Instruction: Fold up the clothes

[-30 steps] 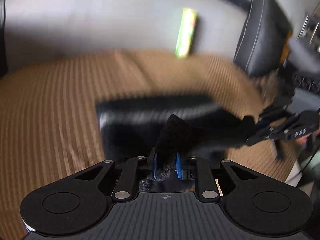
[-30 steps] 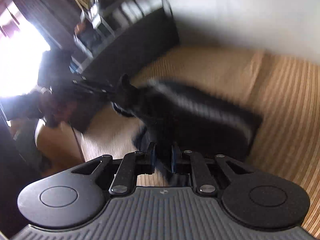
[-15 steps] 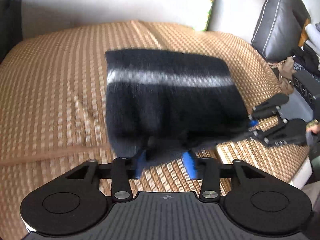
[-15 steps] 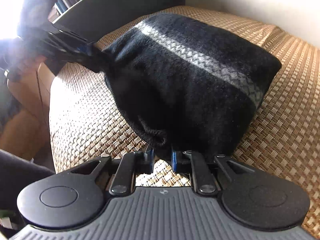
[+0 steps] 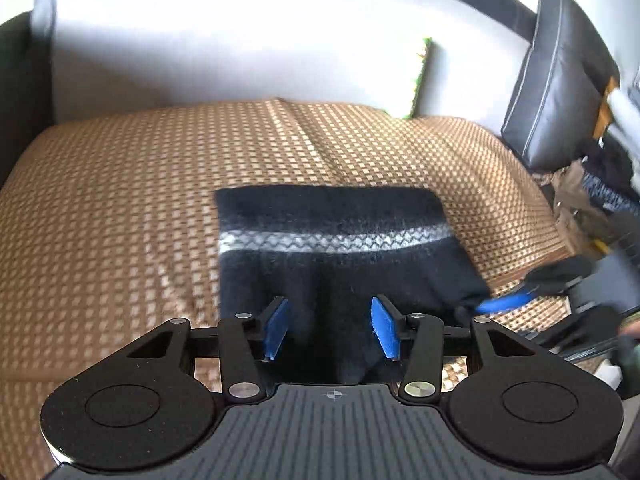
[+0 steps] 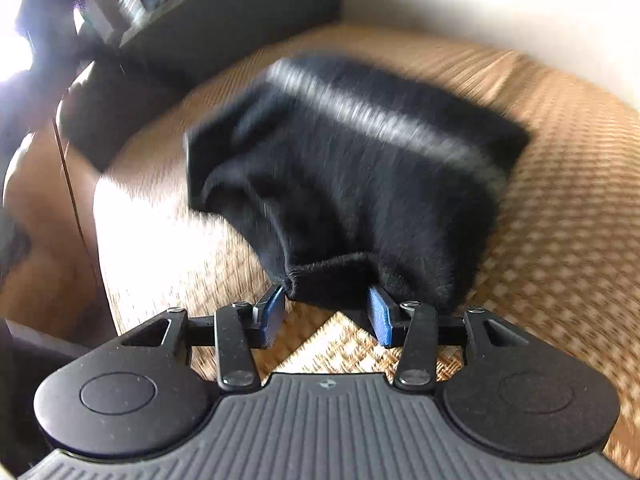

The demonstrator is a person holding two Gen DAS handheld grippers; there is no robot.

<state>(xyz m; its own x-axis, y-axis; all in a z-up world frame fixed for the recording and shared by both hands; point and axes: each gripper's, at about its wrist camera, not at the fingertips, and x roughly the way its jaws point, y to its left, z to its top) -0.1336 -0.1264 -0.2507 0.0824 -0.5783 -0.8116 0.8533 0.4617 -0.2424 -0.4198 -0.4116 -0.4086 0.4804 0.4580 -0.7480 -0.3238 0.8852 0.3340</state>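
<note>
A black knit garment [image 5: 332, 256] with a grey-white stripe lies folded into a rectangle on a woven tan mat [image 5: 120, 208]. My left gripper [image 5: 332, 330] is open, its blue pads apart over the garment's near edge. My right gripper [image 6: 326, 314] is open too, with a bunched edge of the garment [image 6: 352, 184] lying between its pads. In the left wrist view the right gripper [image 5: 532, 300] shows at the garment's right corner.
A white wall [image 5: 240, 40] rises behind the mat. A green-edged flat object [image 5: 422, 76] leans on it. A dark leather cushion [image 5: 556, 84] stands at the right with clutter below. Dark furniture [image 6: 224, 32] lies beyond the mat's edge in the right wrist view.
Both grippers carried the garment's edge over and laid it down folded. The left opened first, then the right opened and let go. Both have pulled back slightly.
</note>
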